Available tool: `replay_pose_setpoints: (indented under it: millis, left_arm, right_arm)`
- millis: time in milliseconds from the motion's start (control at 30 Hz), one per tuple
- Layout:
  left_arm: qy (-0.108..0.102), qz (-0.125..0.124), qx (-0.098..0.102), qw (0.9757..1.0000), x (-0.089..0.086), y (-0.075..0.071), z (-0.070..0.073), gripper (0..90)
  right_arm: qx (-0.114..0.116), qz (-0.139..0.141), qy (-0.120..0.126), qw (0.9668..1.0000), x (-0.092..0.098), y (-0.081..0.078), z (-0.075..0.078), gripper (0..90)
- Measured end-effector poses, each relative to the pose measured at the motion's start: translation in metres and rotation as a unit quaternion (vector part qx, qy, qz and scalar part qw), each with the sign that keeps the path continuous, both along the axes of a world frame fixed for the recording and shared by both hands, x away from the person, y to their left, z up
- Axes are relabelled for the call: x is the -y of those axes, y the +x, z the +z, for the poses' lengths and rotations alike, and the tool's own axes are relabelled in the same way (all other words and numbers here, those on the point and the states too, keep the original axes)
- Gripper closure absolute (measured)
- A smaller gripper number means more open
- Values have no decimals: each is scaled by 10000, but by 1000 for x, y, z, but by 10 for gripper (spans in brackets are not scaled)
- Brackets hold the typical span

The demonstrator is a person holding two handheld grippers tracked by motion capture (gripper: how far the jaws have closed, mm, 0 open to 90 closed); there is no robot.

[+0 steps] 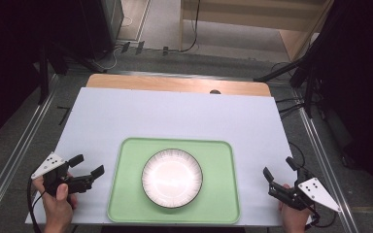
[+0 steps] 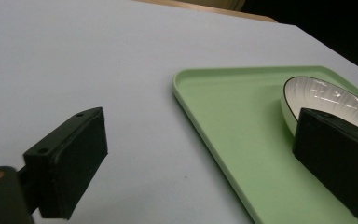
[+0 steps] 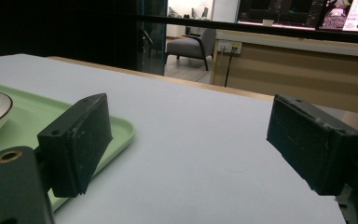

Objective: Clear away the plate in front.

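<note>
Starting at the fingers: our left gripper (image 1: 88, 165) has its jaws spread wide w/ nothing between them, and the right gripper (image 1: 279, 170) is likewise released, jaws apart and empty. Both sit low over the white table cover (image 1: 175, 114), left one at abt 8 o'clock of the tray, right one at abt 4 o'clock, each well apart from the other. In the left gripper view the near pad (image 2: 70, 163) hangs over bare cover while the far jaw overlaps the plate's edge in the picture; we can't tell if it touches, prob. not. Moving outward, the white plate (image 1: 172, 177) w/ dark rim sits at the centre of the green tray (image 1: 221, 194), and the tray lies at 6 o'clock on the table, near our edge. We judge the plate or tray is the thing to be picked up next. Risks from here: the plate rim is shallow and glazed, so a pinch from one side could slip or tip it; grabbing the tray by one lip could let the plate slide across; a jaw coming in too low could shove the tray off the near edge.
</note>
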State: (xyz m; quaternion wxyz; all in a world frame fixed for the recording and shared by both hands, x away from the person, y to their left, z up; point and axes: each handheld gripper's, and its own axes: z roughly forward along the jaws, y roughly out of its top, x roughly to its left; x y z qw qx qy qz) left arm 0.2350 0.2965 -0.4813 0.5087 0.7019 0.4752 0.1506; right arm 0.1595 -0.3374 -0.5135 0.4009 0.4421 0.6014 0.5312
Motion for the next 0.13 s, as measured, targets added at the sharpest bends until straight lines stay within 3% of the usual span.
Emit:
replay_pose_setpoints:
  millis: [133]
  left_arm:
    - [34,-7,9,10000,1,0,0,45]
  right_arm:
    - [-5,-3,8,10000,0,0,0,145]
